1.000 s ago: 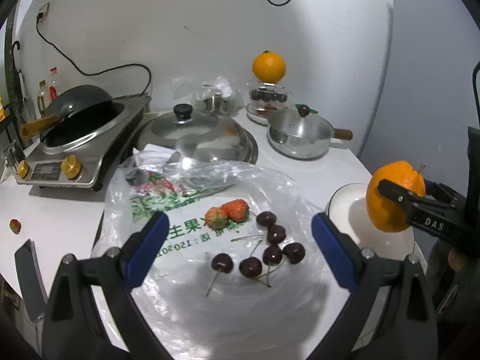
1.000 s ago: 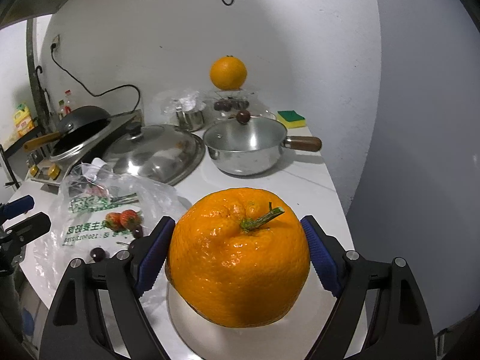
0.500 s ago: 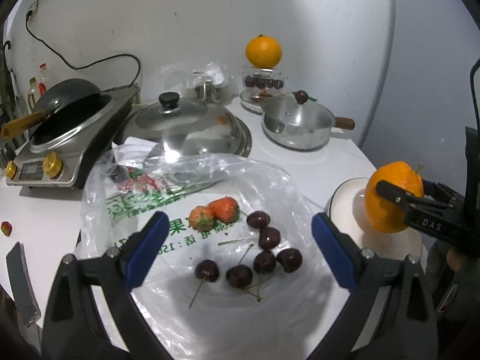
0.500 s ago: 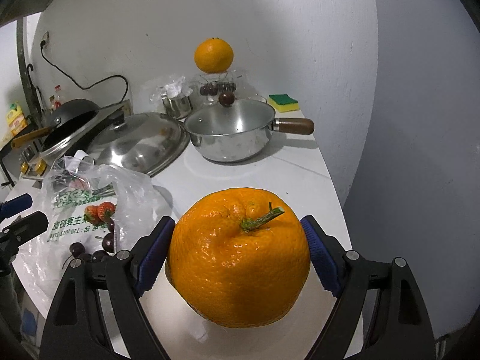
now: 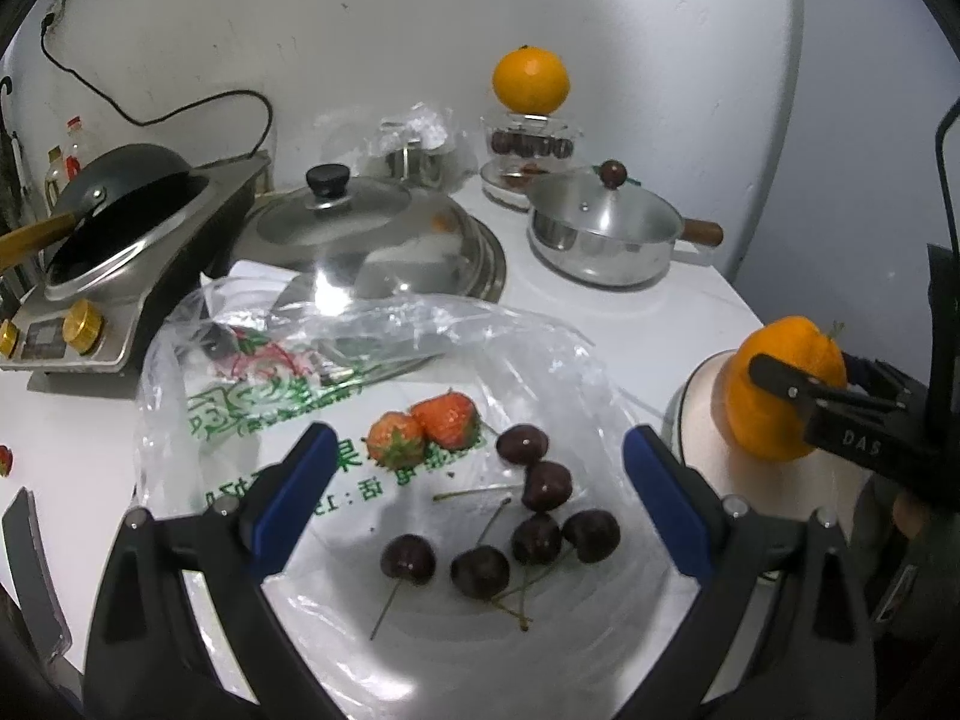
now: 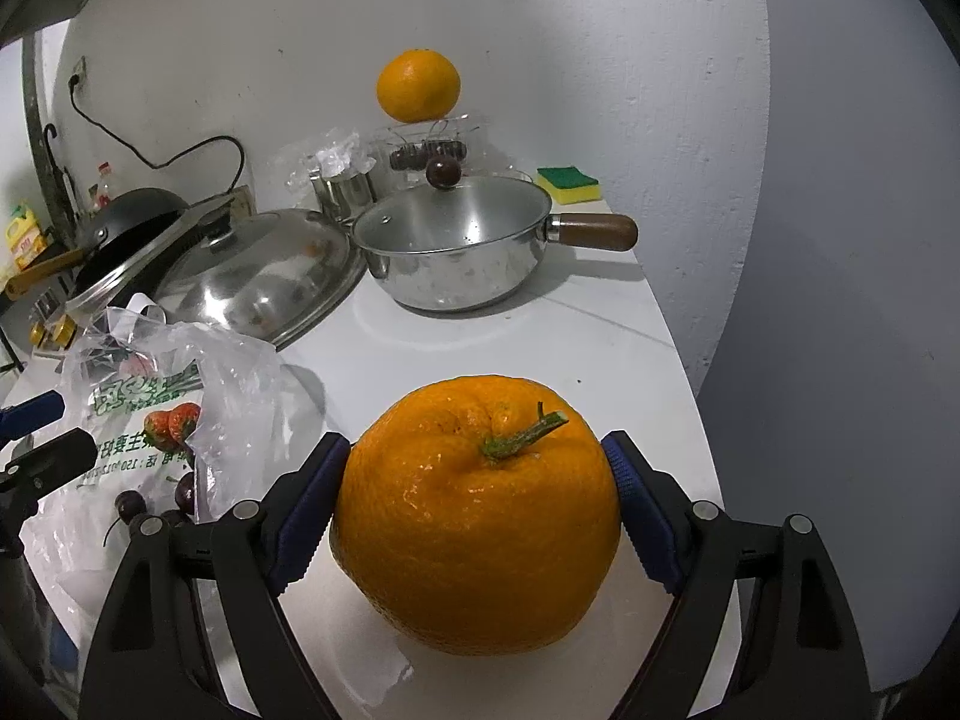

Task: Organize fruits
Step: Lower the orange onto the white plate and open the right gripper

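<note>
Right wrist view: your right gripper (image 6: 477, 510) is pinching the big orange (image 6: 477, 516) dead centre low in the frame, blue pads tight on both sides, with the fruit's underside on the white plate (image 6: 336, 618). Left of it, the plastic bag (image 6: 180, 372) holds strawberries (image 6: 174, 423) and cherries (image 6: 129, 504). In the left wrist view your left gripper (image 5: 474, 498) is spread wide and holding nothing, hovering over the cherries (image 5: 528, 516) at centre. Further back you've got a steel saucepan (image 6: 456, 258), a domed lid (image 6: 258, 273), and a second orange (image 6: 418, 86) near the top.
</note>
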Motion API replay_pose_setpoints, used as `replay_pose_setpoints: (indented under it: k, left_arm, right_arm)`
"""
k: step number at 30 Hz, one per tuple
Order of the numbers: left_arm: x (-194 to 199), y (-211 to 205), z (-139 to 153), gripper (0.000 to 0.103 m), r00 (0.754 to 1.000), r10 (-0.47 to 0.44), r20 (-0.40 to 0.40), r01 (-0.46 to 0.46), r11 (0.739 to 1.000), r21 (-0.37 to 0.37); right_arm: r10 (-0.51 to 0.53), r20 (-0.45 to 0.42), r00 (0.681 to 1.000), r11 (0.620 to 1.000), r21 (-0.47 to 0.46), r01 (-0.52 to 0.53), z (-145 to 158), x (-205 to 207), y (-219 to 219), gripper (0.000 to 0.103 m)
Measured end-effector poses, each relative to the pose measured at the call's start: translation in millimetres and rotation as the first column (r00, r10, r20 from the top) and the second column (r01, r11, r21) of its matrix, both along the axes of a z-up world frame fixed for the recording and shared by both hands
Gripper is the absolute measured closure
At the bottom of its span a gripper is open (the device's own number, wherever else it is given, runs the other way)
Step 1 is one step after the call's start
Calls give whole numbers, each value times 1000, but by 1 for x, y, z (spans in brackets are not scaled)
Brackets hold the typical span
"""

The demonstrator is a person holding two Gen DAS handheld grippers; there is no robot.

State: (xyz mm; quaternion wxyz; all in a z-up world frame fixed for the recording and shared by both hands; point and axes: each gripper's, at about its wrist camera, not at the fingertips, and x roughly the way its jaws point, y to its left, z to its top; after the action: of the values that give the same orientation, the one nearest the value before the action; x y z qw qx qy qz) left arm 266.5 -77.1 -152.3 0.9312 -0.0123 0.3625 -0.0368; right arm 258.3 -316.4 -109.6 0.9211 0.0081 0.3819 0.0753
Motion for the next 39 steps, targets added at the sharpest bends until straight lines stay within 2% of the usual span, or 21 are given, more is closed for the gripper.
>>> replay_pose_setpoints:
  k: [13,39]
  left_arm:
    - [-4,4,1,6,1000,-4,8,4,1000,-3]
    - [-50,39,22,6,997,17,72,-14,999,-32]
  right_arm:
    - [-7,7,1000,1000,-16,7,-1,1,4,14]
    - [-26,82,996,998,-61,31,35,-41,29,13]
